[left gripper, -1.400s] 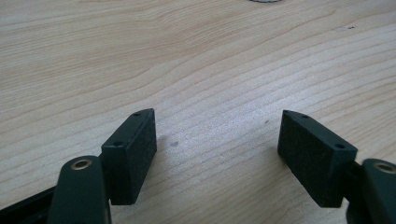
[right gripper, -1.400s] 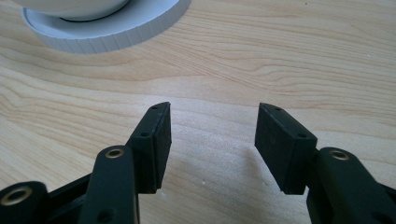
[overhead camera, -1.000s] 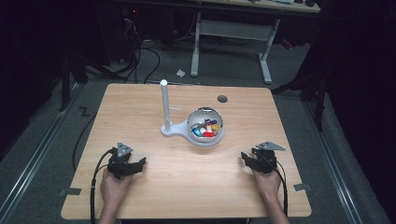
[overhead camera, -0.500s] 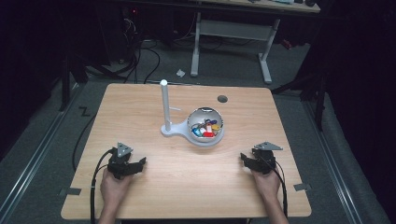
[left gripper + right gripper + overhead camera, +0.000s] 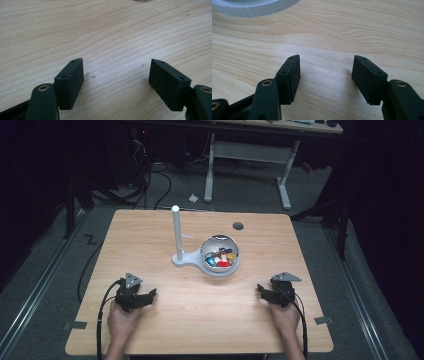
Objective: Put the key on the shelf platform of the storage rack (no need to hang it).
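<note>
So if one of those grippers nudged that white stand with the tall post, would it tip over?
The stand probably resists tipping toward the bowl, since its flat base seems joined to it. The post is tall and thin, so a high push might rock it. It looks like light plastic and may simply slide on the table.

On my wooden table (image 5: 200,320) I count one white bowl (image 5: 220,270), far of centre, with one white upright post (image 5: 176,232) just left of it. The small coloured pieces (image 5: 221,259) in the bowl are too jumbled to number. I hold two tongs: left gripper (image 5: 145,296), right gripper (image 5: 263,291).
</note>
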The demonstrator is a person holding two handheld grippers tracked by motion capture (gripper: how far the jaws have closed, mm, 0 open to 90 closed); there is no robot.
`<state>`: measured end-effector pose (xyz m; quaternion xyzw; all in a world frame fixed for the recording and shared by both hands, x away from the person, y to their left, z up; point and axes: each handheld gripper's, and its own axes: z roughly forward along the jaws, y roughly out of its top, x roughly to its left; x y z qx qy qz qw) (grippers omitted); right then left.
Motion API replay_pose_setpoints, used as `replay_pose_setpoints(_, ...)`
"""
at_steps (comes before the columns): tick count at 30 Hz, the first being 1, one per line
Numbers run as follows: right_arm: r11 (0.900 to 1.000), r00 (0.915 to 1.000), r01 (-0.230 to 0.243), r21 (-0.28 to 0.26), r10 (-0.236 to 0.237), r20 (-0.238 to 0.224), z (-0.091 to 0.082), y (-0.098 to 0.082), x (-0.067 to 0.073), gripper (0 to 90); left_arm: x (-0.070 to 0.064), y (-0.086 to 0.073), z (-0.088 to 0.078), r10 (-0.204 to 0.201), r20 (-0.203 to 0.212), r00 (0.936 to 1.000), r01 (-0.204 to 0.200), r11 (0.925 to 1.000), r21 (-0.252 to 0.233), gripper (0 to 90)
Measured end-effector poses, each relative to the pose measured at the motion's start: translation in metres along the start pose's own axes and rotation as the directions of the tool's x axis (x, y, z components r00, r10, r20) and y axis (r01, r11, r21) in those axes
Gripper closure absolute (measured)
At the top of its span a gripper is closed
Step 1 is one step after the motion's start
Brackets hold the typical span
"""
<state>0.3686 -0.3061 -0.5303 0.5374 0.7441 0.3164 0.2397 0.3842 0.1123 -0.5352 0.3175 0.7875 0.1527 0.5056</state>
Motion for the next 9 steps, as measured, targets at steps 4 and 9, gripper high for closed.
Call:
replay_pose_setpoints(4,1.000,1.0000,0.000,0.000,0.000,0.000,0.0000,0.0000,0.0000,40.2,-0.0002,0.0000,-0.0001,-0.003,-0.002,1.0000,0.003,1.0000,0.002,28.4)
replay_pose_setpoints(9,1.000,1.0000,-0.001,0.000,0.001,0.002,0.0001,0.0000,0.0002,40.3,-0.0001,0.0000,0.0000,-0.001,0.000,1.0000,0.001,1.0000,0.000,28.4)
